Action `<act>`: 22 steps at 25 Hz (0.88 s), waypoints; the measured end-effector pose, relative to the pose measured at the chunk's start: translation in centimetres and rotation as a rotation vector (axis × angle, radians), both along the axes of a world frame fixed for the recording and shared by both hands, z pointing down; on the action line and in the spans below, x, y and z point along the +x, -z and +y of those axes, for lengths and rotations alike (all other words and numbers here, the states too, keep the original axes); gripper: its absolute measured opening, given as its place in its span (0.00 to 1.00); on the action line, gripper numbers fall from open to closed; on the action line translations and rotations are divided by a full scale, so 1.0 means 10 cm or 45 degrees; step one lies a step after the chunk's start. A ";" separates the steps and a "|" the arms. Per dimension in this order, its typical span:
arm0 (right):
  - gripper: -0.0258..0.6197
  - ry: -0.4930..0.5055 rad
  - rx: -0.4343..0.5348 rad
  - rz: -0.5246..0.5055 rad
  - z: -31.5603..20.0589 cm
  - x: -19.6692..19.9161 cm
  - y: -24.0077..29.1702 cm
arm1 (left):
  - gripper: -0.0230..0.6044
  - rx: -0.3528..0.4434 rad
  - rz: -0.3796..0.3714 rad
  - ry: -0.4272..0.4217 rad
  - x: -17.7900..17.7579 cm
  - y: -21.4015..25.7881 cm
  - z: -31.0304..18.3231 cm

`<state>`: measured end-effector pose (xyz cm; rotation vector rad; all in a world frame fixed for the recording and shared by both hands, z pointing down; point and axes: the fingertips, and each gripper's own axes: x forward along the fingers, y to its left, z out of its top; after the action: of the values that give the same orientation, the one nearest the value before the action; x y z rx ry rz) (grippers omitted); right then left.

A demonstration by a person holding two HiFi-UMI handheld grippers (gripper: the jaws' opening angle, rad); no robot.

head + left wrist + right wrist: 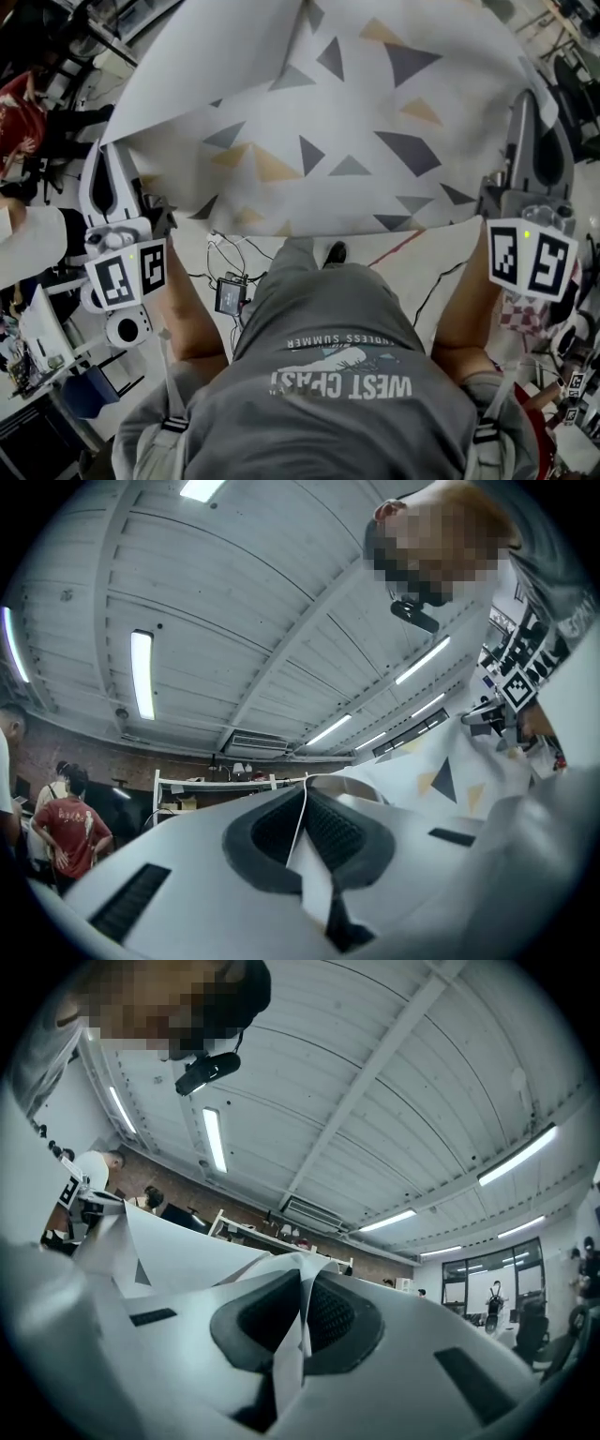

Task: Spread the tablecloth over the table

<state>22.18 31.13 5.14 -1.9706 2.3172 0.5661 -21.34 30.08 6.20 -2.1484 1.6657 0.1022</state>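
Note:
The tablecloth (356, 122), white with grey and tan triangles, hangs stretched in the air in front of me and hides what lies below it. My left gripper (113, 150) is shut on its near left corner, and my right gripper (530, 101) is shut on its near right corner. In the left gripper view a thin fold of the tablecloth (441, 785) runs between the dark pads (333, 832) of the left gripper (305, 829). The right gripper (302, 1312) likewise pinches an upright fold of the tablecloth (178, 1241). Both grippers point slightly upward. No table shows.
Below the cloth's near edge the floor carries loose cables and a small black box (230, 296). People stand at the left (21, 117); one in a red shirt (70, 829) is near a shelf rack (220, 785). Chairs and equipment (572, 94) crowd the right side.

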 end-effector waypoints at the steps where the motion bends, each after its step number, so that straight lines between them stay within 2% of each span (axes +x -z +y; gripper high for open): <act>1: 0.06 -0.014 0.003 0.013 -0.08 -0.05 -0.02 | 0.04 0.003 -0.014 -0.003 0.02 -0.03 -0.08; 13: 0.06 -0.120 0.023 0.014 -1.24 -0.36 0.09 | 0.03 0.029 0.026 -0.090 -0.08 -0.06 -1.45; 22: 0.06 -0.198 0.009 -0.007 -1.82 -0.55 0.03 | 0.04 0.017 0.050 -0.177 -0.27 -0.18 -2.29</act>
<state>16.72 12.97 4.84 -2.1594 2.1685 0.5765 -24.00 7.18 7.97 -2.2641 1.5301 0.1966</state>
